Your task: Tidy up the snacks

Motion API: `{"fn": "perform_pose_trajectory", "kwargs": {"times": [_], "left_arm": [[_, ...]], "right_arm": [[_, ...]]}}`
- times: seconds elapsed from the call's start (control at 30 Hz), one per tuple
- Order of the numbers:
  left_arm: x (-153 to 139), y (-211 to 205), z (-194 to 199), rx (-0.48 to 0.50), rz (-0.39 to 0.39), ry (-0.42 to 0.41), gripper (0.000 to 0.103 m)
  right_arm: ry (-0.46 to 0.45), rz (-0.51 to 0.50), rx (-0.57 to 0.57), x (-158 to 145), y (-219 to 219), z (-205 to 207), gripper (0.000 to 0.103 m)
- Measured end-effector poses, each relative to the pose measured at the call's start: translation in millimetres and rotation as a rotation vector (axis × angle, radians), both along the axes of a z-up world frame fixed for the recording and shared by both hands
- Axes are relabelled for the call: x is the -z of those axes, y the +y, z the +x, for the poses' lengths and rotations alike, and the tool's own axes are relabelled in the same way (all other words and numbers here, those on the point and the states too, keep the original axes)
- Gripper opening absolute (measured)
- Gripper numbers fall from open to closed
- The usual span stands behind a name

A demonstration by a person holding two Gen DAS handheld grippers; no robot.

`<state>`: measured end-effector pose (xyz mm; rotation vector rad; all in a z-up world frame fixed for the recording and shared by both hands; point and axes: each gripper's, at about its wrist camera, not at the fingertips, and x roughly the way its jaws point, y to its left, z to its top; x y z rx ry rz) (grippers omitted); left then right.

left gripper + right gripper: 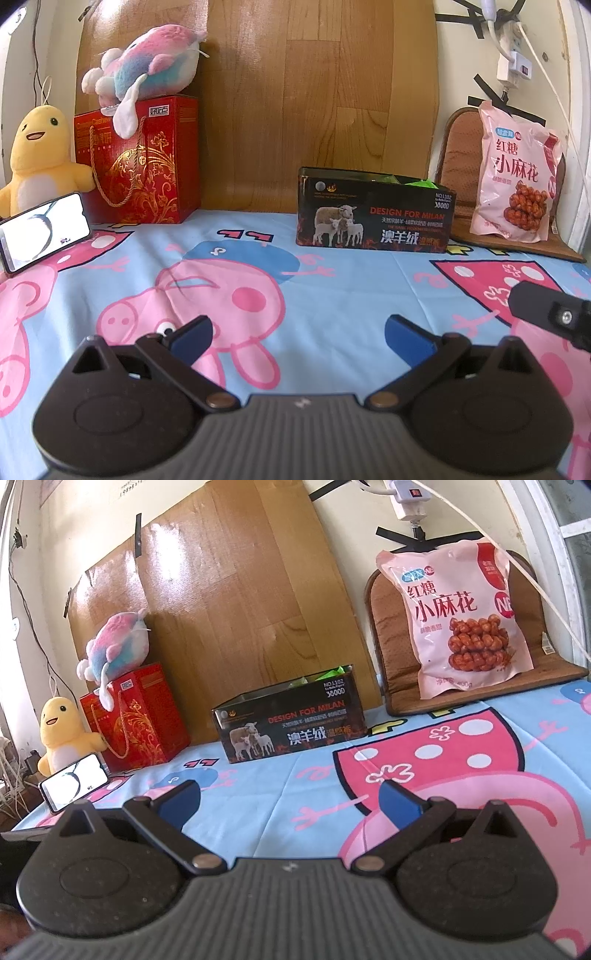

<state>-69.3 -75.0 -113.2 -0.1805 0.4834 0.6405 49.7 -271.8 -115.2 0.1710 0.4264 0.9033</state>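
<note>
Both claws hovering released over cartoon-pig tablecloth [332, 266]: left claw [297, 334], right claw [290, 801]. Pink snack bag [458, 620] leaning upright on brown cushion [554, 668], right of black sheep-print box [291, 723].

Open cloth [332, 295] ahead (black box [373, 214] blocks the rear).

Left wrist view: low over cartoon-print table [332, 266], looking forward between spread fingers of left gripper [297, 332], facing wood panel [314, 92] nearly square-on. Black box [373, 221] near centre, right of middle; tip of right gripper [550, 314] at right edge.

Right wrist view: set further right, rolled, aimed left-forward past right gripper's fingers. Pink snack bag [461, 616] closer here, black box further left.

Shared: black box, snack bag, red gift box [136, 720], plush toys, phone [74, 779].
</note>
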Motion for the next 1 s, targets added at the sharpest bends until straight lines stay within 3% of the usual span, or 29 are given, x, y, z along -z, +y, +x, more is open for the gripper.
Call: {"fn": "perform_pose_trajectory", "kwargs": {"times": [0.63, 0.77, 1.0], "left_arm": [[1.1, 1.1, 0.4, -0.004, -0.004, -0.003, 0.103], [1.2, 1.3, 0.6, -0.004, -0.007, 0.000, 0.103], [1.2, 2.0, 0.7, -0.003, -0.010, 0.002, 0.103]], "right_arm": [[-0.049, -0.032, 0.073, -1.9, 0.4, -7.7, 0.103], [-0.029, -0.031, 0.078, -1.2, 0.2, -3.5, 0.096], [-0.052, -0.049, 0.070, -4.0, 10.5, -2.4, 0.096]]}}
